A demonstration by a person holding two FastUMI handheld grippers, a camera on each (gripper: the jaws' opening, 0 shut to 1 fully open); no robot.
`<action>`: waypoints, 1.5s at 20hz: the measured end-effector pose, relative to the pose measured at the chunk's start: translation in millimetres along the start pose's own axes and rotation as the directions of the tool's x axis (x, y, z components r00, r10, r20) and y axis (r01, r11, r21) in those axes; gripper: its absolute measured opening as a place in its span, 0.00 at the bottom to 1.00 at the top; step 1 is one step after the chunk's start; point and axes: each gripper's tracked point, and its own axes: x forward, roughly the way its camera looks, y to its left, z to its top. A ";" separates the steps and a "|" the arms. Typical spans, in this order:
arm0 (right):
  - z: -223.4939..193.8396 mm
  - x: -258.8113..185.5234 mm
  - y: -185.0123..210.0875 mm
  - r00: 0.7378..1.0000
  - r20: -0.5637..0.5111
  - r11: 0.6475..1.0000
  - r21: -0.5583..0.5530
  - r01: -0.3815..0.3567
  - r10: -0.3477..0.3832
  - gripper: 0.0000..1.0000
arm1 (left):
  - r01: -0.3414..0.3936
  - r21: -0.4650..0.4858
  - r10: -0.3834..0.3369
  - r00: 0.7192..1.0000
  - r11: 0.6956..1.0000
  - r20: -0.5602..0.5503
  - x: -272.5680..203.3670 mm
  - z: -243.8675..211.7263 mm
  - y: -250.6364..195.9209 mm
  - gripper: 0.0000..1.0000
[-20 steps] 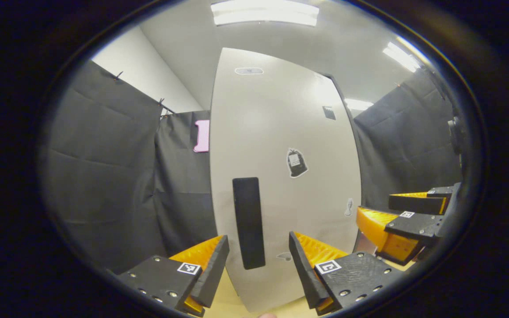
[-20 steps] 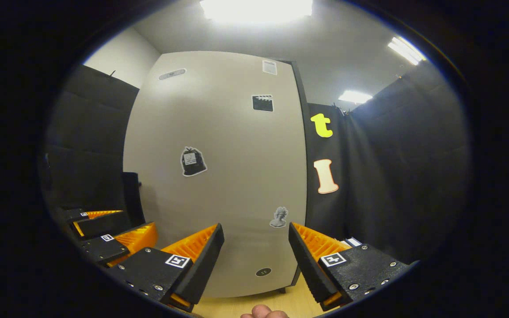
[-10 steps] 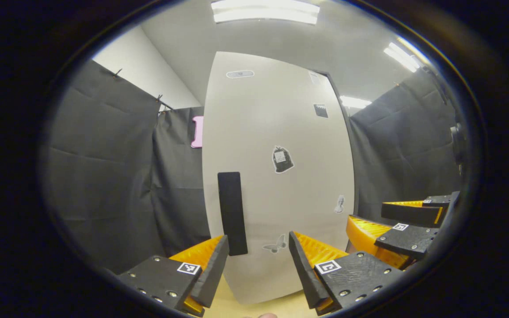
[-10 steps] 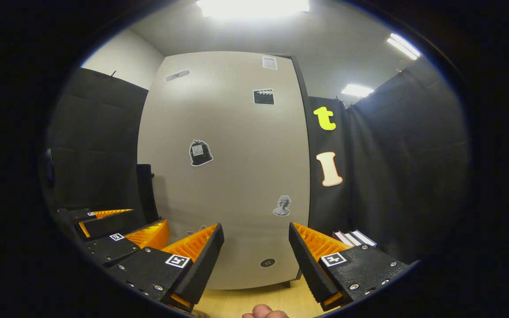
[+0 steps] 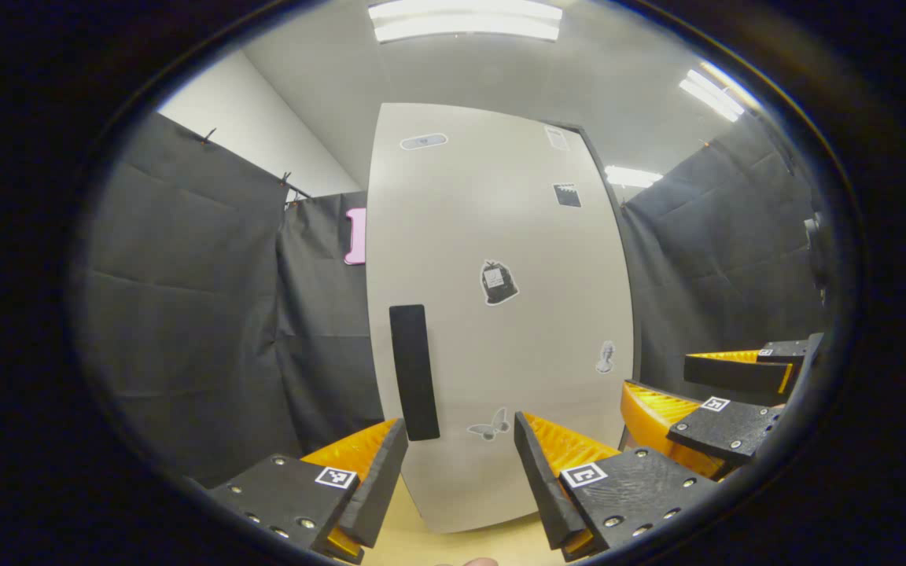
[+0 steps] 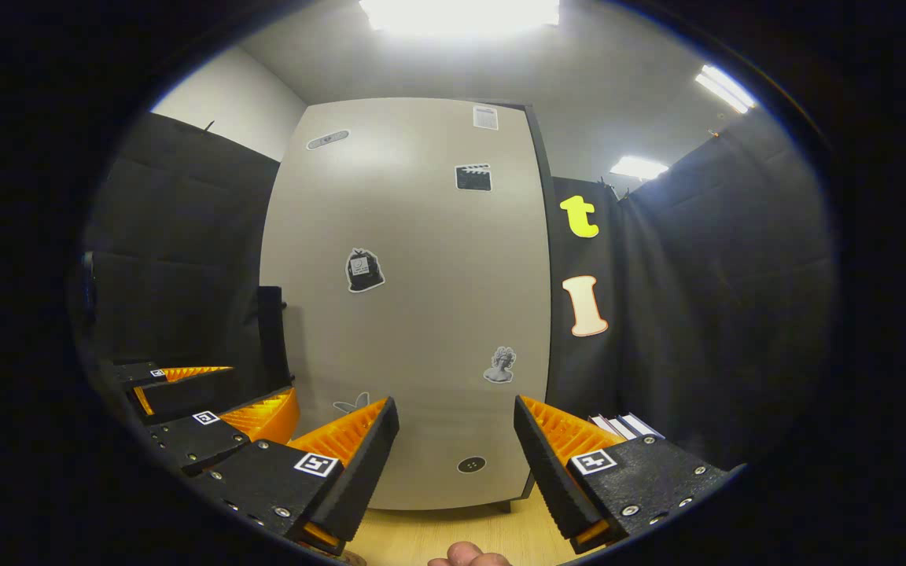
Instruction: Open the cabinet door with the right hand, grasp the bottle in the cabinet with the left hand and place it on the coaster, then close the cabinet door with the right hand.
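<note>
**Door shut, handle on its left edge**

Grippers first: your left gripper (image 5: 459,464) has its jaws spread wide with nothing between them, and your right gripper (image 6: 456,456) is likewise parted and empty, both short of the cabinet. In the right gripper view the left gripper shows low at the left edge.

Beyond the fingertips stands the cabinet door (image 5: 492,314), a tall pale panel, closed, resting on the wooden tabletop (image 6: 453,534). Its black vertical handle (image 5: 414,371) sits near the left edge, at mid height. That is where your right gripper should take hold: a stiff, narrow bar, probably smooth, so close squarely across it and pull along the hinge arc. The door looks rigid and light, likely swinging easily.

Small stickers (image 6: 363,270) dot the panel. The bottle is presumably behind the door, hidden. I cannot make out the coaster.
</note>
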 end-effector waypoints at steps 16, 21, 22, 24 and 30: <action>7.2 -8.8 -2.5 1.000 0.021 1.000 -0.024 -0.003 0.003 0.92 | 0.012 -0.022 -0.012 1.000 1.000 0.002 -9.1 1.9 -4.2 0.84; 5.7 -10.6 -4.5 1.000 0.020 1.000 -0.014 0.002 -0.001 0.92 | 0.018 -0.024 -0.018 1.000 1.000 0.004 -9.5 0.0 -6.2 0.84; 5.6 -11.2 -4.8 1.000 0.019 1.000 -0.013 0.002 -0.002 0.92 | 0.018 -0.024 -0.018 1.000 1.000 0.003 -9.7 0.4 -6.3 0.84; 4.7 -11.1 -4.8 1.000 0.016 1.000 -0.008 0.003 -0.003 0.92 | 0.019 -0.026 -0.019 1.000 0.999 0.002 -8.9 -0.8 -7.4 0.84; 8.2 -11.3 -1.3 0.999 0.034 1.000 -0.019 -0.009 0.010 0.92 | 0.020 -0.029 -0.020 1.000 0.999 0.014 -8.4 1.5 -5.5 0.84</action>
